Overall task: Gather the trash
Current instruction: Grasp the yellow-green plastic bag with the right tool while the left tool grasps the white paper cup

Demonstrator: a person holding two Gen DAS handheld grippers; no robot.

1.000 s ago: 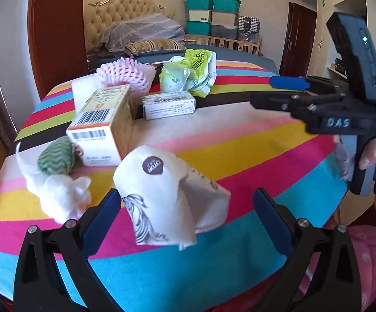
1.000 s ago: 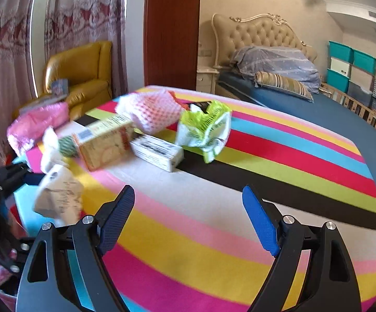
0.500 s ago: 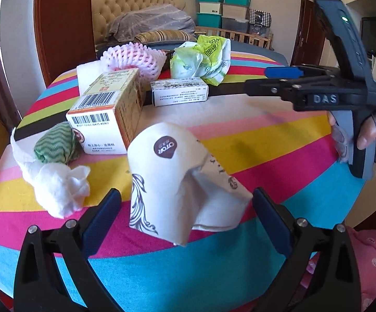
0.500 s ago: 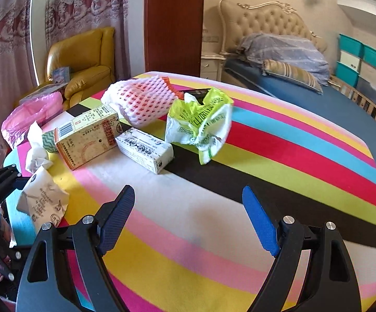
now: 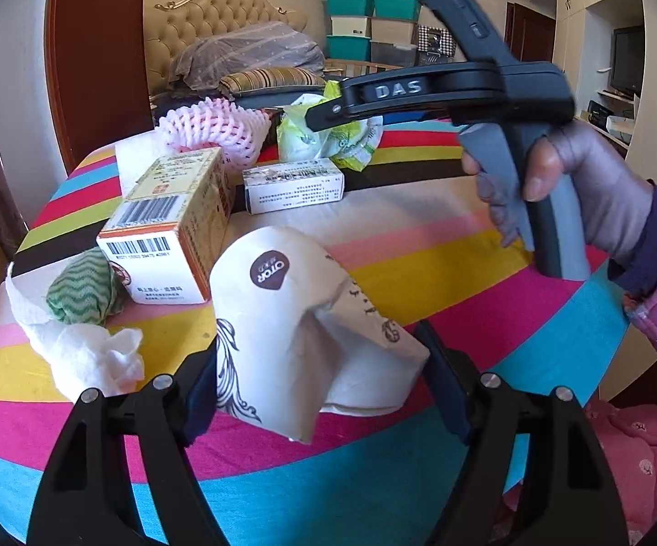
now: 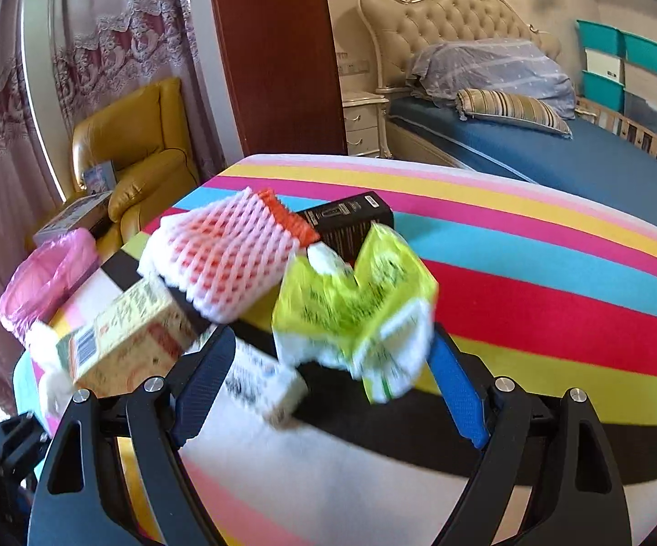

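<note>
The left hand-held gripper [image 5: 319,391] has just been closing on the paper cup [image 5: 301,341]; the right hand-held gripper [image 6: 328,391] is open near the green wrapper [image 6: 355,314]. Most trash is left on the tabletop [image 5: 442,264].

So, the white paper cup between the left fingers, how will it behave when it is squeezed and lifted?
The white paper cup is already crushed and creased, so it will probably give further instead of resisting. It looks empty and thin, likely very light. The left gripper, just closing around it, may flatten it more.
</note>
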